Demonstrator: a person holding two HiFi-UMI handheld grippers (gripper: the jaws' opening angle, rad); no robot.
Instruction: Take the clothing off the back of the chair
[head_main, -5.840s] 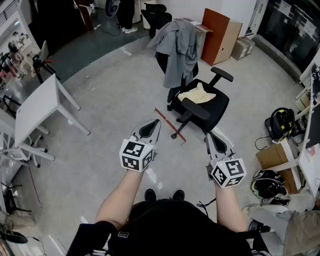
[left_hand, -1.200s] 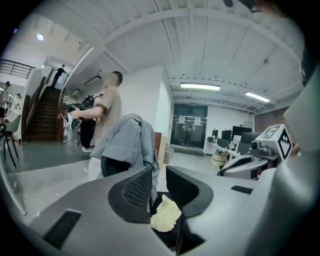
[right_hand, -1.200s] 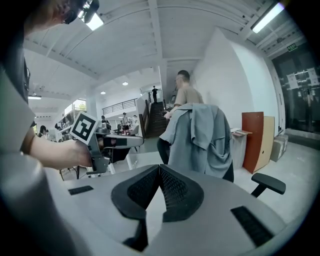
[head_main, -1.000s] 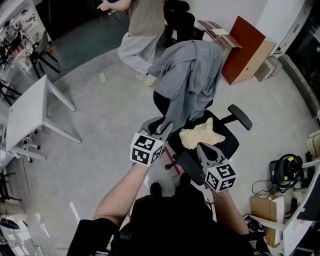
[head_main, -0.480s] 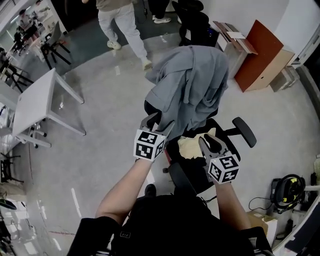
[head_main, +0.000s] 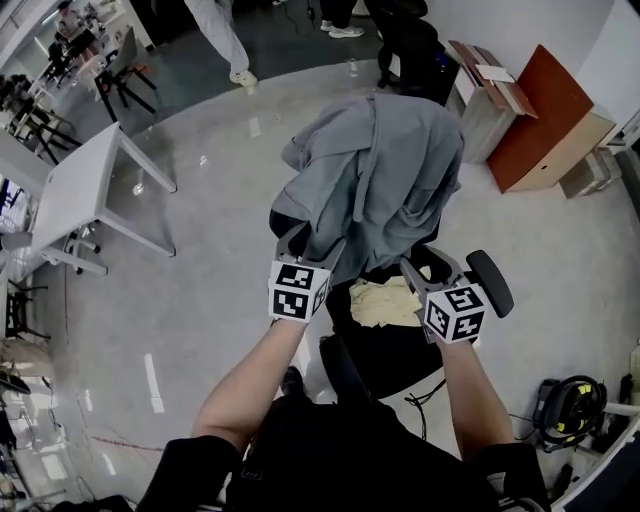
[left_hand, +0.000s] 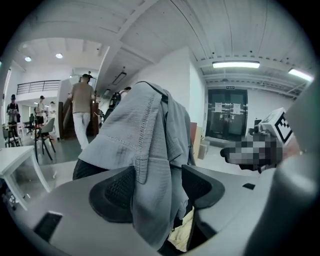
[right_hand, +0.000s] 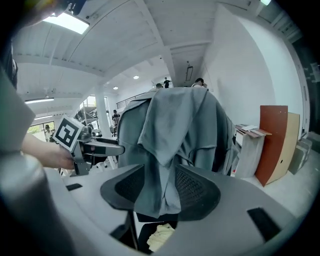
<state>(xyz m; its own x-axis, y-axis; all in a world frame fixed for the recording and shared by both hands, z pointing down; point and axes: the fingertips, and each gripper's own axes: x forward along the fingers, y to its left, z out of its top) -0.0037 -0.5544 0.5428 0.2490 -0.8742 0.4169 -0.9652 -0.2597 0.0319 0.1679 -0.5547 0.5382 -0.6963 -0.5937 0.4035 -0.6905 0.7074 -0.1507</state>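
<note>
Head view: a grey garment (head_main: 385, 170) drapes the chair (head_main: 490, 282) back, a cream cloth (head_main: 385, 300) lies on its seat, and both forearms (head_main: 250, 385) reach in. Left gripper view: the left tool (left_hand: 157, 187), jaws just opened wider, straddles the hem without gripping it. Right gripper view: the right tool (right_hand: 160, 189) does likewise.

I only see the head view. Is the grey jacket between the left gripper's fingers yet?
Observer: Yes. The left gripper view shows a hanging fold of the grey jacket between the fingers of the left gripper, which have just been opening and are not pinching it.
Operator: And the right one?
Observer: Same in the right gripper view: a fold hangs between the fingers of the right gripper, which have just been opening, and it doesn't look squeezed.
</note>
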